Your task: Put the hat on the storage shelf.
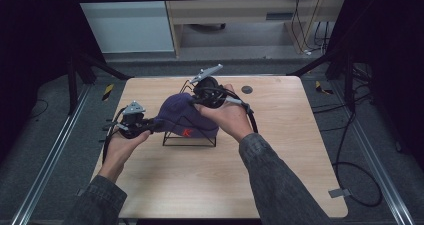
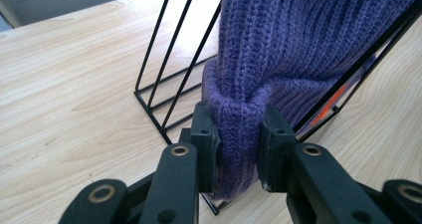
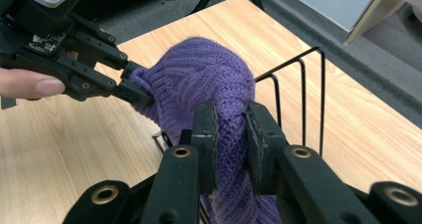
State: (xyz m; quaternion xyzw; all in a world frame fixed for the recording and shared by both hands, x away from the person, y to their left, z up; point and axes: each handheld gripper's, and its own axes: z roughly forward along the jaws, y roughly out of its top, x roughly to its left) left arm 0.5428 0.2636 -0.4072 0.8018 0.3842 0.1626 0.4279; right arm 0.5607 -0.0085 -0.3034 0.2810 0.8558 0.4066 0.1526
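Observation:
A purple knitted beanie (image 1: 186,116) with a red mark lies draped over a black wire rack (image 1: 189,139) in the middle of the table. My left gripper (image 1: 150,126) is shut on the folded brim at the beanie's left side; in the left gripper view the pads pinch the ribbed cuff (image 2: 239,134). My right gripper (image 1: 200,101) is shut on the knit at the beanie's far right, and the right gripper view has a fold of fabric (image 3: 231,134) squeezed between its jaws. That view also has the left gripper (image 3: 142,92) holding the other edge.
The light wooden table (image 1: 280,155) has a small dark round disc (image 1: 246,89) near its far edge. Black frame legs and cables stand on the grey floor around the table. The rack's upright wires (image 3: 303,99) rise just behind the beanie.

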